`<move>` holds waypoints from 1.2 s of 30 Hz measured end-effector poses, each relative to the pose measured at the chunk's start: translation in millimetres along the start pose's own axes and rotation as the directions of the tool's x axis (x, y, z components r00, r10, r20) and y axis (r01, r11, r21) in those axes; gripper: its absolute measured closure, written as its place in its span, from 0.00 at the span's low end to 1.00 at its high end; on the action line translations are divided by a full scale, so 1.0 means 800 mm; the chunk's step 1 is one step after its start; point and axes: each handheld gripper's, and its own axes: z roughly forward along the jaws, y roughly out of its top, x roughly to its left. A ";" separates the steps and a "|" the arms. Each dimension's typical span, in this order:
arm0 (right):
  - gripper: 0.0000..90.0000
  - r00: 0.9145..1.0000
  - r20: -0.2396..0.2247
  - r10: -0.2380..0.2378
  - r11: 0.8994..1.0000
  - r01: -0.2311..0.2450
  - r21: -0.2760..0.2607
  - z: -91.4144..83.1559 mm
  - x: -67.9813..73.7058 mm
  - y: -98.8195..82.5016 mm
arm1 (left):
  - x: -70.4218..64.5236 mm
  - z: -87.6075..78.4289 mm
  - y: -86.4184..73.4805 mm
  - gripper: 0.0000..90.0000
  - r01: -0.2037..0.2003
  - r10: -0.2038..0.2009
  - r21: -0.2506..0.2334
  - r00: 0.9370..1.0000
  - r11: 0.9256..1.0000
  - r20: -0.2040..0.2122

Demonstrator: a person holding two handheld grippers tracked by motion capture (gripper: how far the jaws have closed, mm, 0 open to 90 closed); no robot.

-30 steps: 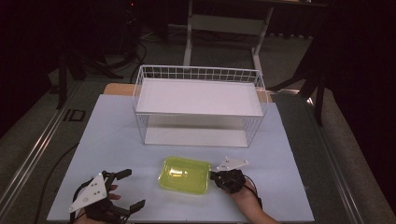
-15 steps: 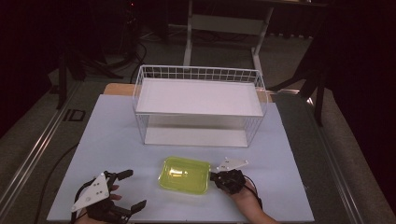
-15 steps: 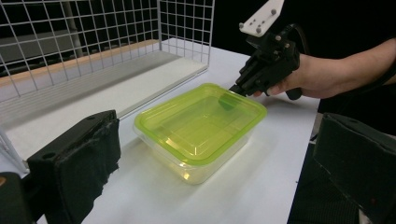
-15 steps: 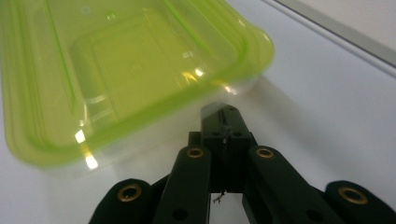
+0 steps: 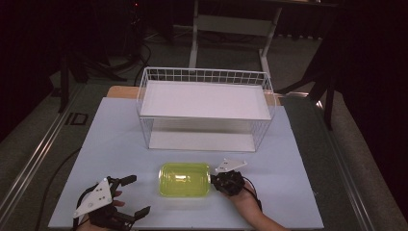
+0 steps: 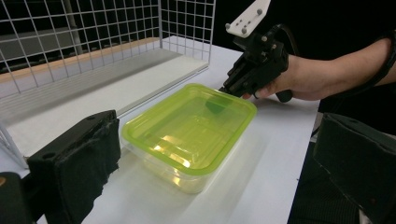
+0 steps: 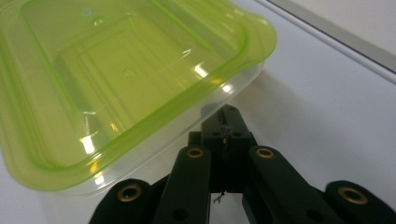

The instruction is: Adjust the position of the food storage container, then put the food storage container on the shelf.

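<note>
- Lidded green container (image 5: 184,179) sits near the counter's (image 5: 298,192) front edge, before the wire basket (image 5: 204,77).
- Right gripper (image 5: 215,180): fingers pressed together, tips at the container's rim.
- Left gripper (image 5: 137,196): fingers spread wide, empty.

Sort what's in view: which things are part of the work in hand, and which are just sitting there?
In the job:
- green-lidded container
- right tongs, shut, tips at the container's side under the lid rim
- left tongs, open, apart from the container

Just there:
- white wire rack
- white table
</note>
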 end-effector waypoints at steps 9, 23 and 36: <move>1.00 0.999 0.042 0.020 0.999 -0.019 -0.028 -0.015 -0.007 -0.003 | 0.002 -0.001 -0.001 0.02 0.013 -0.013 0.002 1.000 1.000 -0.010; 0.70 0.996 0.078 0.039 0.990 -0.028 -0.137 -0.059 -0.004 0.001 | 0.006 0.009 -0.001 0.02 0.018 -0.017 0.030 0.999 0.999 -0.033; 0.14 0.997 0.073 -0.026 0.978 0.041 -0.205 -0.080 0.028 0.021 | 0.010 0.028 0.030 0.02 -0.010 0.012 0.070 0.999 0.998 -0.029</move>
